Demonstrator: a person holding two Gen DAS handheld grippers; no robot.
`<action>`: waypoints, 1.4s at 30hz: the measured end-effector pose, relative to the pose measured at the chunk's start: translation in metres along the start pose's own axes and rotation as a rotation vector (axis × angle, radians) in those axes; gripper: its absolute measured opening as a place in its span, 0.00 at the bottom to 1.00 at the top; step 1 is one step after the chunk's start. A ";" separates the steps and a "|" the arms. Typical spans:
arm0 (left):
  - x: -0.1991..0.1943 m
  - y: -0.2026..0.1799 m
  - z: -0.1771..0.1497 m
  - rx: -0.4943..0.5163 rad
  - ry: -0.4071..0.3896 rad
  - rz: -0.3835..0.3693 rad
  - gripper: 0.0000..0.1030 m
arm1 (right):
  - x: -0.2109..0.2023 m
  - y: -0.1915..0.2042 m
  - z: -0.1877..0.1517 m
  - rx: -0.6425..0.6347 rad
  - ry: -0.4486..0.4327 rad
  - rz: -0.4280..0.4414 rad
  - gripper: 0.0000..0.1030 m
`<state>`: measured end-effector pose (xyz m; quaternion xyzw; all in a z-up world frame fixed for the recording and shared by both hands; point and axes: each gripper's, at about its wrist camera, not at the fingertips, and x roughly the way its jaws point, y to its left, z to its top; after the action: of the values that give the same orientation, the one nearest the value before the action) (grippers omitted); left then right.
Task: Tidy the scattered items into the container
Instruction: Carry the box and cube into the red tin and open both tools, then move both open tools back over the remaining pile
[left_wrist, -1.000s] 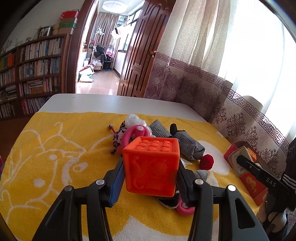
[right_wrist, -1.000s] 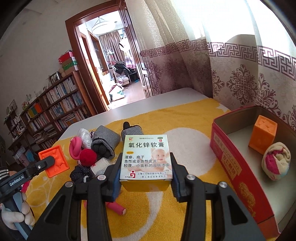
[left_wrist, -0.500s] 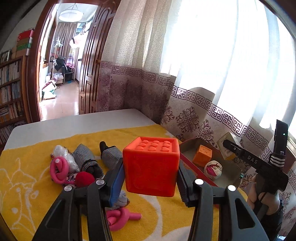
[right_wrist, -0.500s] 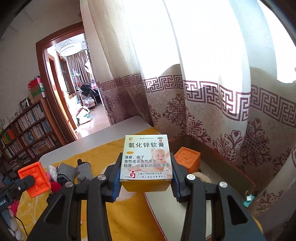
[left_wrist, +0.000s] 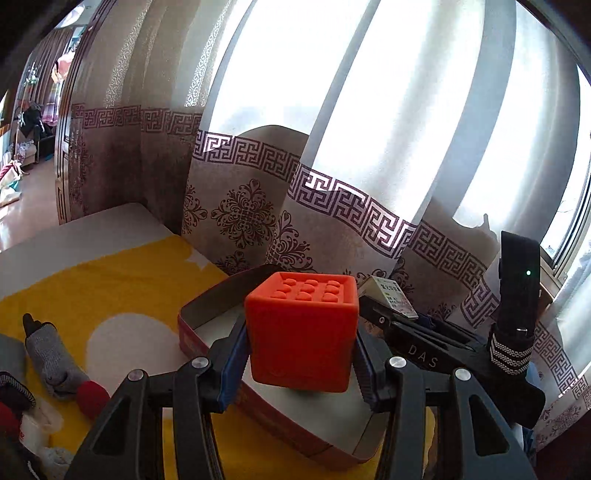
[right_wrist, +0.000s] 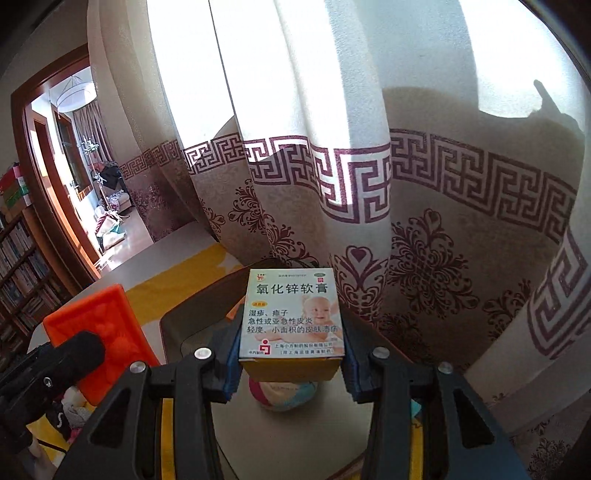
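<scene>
The pale desk (left_wrist: 92, 229) is covered by a yellow towel (left_wrist: 122, 280), on which a red-walled container (left_wrist: 207, 314), grey socks (left_wrist: 51, 354) and a red ball (left_wrist: 92, 398) are laid.
</scene>
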<state>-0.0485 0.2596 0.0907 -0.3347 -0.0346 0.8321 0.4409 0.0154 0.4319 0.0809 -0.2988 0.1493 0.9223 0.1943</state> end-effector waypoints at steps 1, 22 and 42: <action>0.008 0.000 -0.002 -0.003 0.019 -0.009 0.51 | 0.003 -0.002 0.000 0.004 0.013 -0.007 0.47; -0.017 0.025 0.009 -0.067 -0.030 0.032 0.53 | -0.025 0.001 0.005 0.091 -0.122 0.111 0.58; -0.125 0.107 -0.021 -0.194 -0.066 0.314 1.00 | -0.007 0.113 -0.055 -0.196 0.022 0.329 0.72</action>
<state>-0.0638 0.0952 0.1022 -0.3493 -0.0767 0.8941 0.2697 -0.0024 0.3090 0.0606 -0.2977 0.1077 0.9485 0.0093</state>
